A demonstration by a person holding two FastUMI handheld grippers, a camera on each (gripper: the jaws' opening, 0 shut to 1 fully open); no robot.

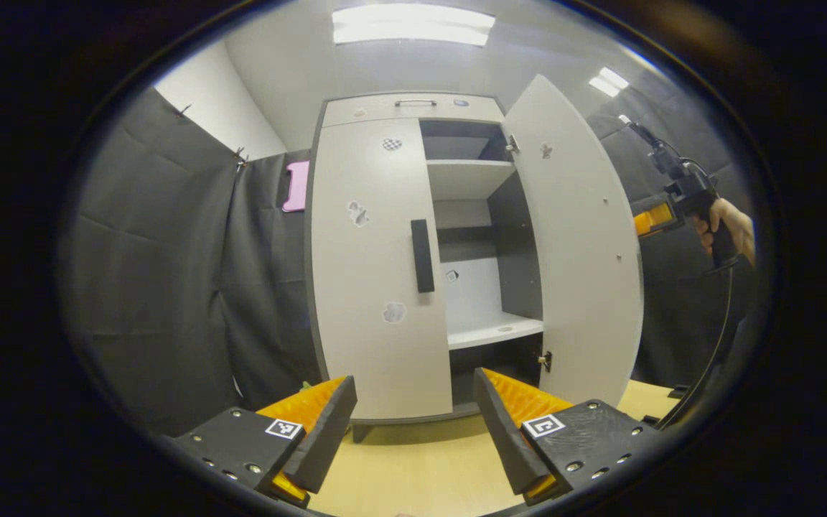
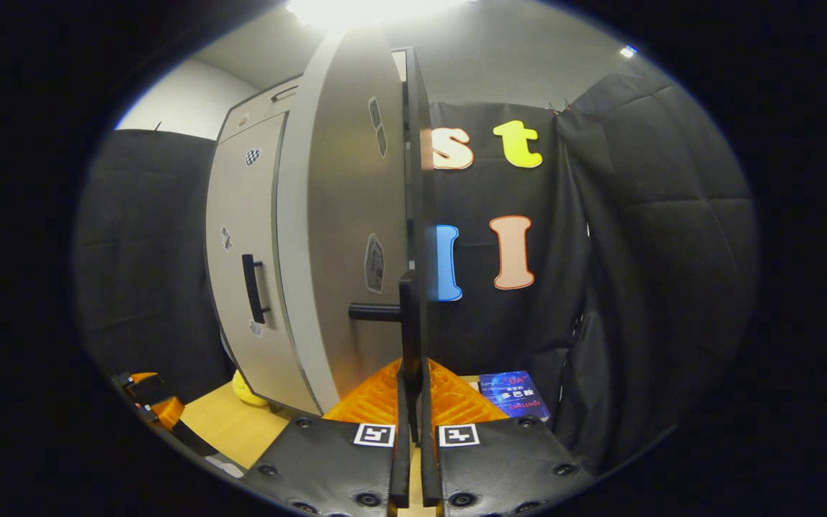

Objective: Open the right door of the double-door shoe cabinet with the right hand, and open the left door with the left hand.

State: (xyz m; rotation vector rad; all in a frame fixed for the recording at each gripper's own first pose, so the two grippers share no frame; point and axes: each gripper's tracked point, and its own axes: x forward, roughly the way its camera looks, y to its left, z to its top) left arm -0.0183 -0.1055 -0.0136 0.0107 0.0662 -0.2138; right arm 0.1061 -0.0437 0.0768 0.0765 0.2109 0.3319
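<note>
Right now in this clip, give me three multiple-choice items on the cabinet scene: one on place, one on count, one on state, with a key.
1. Where does the blue book lie?
A. On the floor right of the open door
B. On a shelf inside the cabinet
C. On top of the cabinet

2. How many doors stand open?
A. None
B. One
C. Two

3. What is the left claw doing?
A. Shut on the left door's handle
B. Open, short of the cabinet
C. Shut on a book

Key:
1 A, the right gripper view shows it low beside the right door.
2 B, the right door is swung out while the left door is flush.
3 B, its fingers are spread with the handle beyond them.
</note>
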